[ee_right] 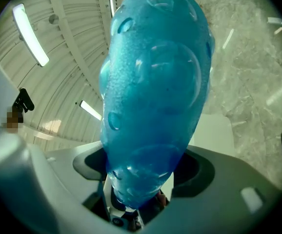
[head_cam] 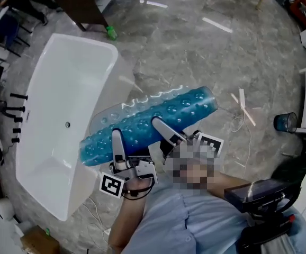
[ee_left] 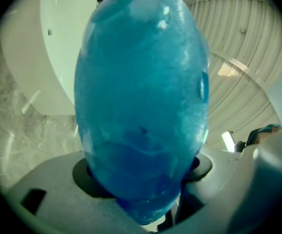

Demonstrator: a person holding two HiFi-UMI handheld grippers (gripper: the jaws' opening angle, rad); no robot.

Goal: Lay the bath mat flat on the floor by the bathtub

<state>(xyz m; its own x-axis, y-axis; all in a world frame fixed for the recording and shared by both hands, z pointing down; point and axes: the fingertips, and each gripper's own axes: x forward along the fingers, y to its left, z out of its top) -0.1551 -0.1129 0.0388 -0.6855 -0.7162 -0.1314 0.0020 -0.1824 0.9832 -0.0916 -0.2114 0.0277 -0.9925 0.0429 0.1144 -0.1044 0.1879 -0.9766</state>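
1. Underfoot, a grey veined marble floor (head_cam: 195, 46) is stretching across the room, and a white freestanding bathtub (head_cam: 63, 115) is standing on it at the left.
2. A translucent blue bath mat with raised bubbles (head_cam: 153, 120) is hanging in the air, off the floor, with its left part overlapping the tub's right rim in the head view.
3. The left claw (head_cam: 117, 139) is clamping the mat's near edge toward its left end, the mat filling the gap between the jaws.
4. The right claw (head_cam: 161, 125) is gripping the same edge nearer the middle, jaws pressing on the mat.
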